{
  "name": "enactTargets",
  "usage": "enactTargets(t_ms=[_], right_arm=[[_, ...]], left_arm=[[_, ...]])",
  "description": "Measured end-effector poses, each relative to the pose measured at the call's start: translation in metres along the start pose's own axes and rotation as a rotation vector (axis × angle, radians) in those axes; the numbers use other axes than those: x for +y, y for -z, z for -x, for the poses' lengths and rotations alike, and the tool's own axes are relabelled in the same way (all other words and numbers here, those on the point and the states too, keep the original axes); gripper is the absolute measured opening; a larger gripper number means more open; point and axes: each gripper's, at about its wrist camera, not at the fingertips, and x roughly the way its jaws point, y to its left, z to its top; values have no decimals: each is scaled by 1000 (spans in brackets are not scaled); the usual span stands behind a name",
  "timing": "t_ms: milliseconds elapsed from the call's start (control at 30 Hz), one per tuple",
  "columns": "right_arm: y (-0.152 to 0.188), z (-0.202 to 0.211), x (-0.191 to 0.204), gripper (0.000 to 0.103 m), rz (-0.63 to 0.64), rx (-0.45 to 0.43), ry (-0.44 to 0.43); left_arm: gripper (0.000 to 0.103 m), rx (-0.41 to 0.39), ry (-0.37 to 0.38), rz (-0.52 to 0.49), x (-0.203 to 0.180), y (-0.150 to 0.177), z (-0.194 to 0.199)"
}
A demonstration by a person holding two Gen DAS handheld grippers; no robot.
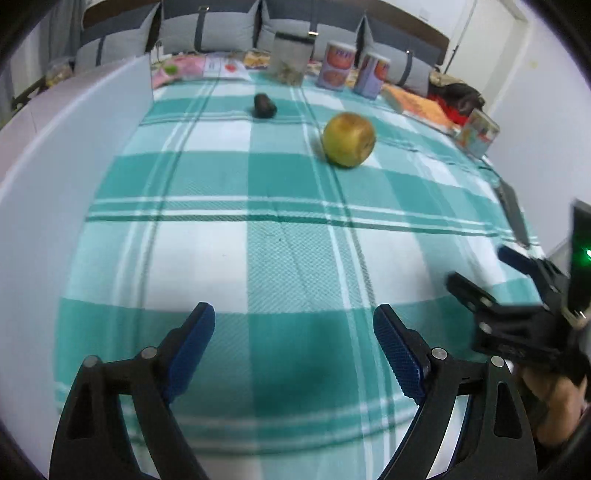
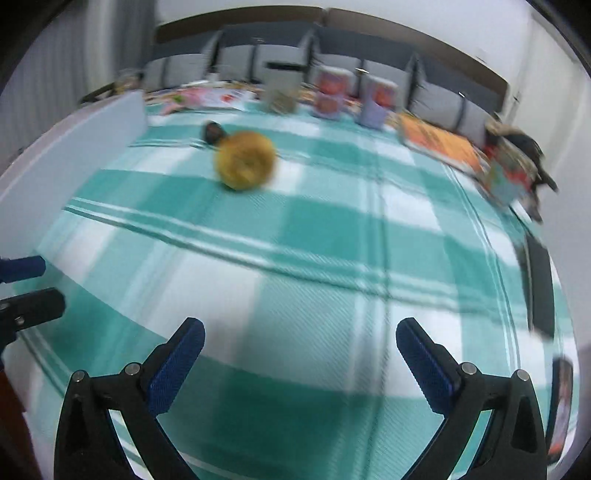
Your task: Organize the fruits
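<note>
Your yellow-green apple [image 1: 349, 139] sits mid-cloth, stem end facing right, dark avocado [image 1: 264, 106] beyond it, long axis roughly left-right, your left gripper [image 1: 293, 349] and right gripper [image 2: 300, 360] jaws apart, empty, teal checked tablecloth [image 1: 258, 258], grey cushions [image 1: 221, 33] behind.

both wrist views angled down; shared checked tablecloth [image 1: 207, 258]

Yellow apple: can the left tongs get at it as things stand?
Probably yes. Left tongs are open and empty, with bare checked tablecloth up to the yellow apple; the dark avocado sits apart.
</note>
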Motion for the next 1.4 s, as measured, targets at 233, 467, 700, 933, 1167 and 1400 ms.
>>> enactTargets(t_ms=[233,467,700,933,1167,1400], right_arm=[[18,-10,2,103,-39,24,-12],[20,-20,-9,103,-97,35,-54],[22,-20,-8,103,-97,34,-50],[22,-20,-8,103,-98,34,-50],[22,-20,-8,103,-99,34,-49],[6,-27,-11,103,-60,123,-92]], left_arm=[[89,-26,-112,-13,9,-9,-28],[97,-70,-173,-79,6,-3,-35],[97,-70,-173,-79,6,-3,-35],[97,-70,-173,-79,6,-3,-35],[97,-70,-173,-79,6,-3,-35],[97,-70,-173,-79,6,-3,-36]])
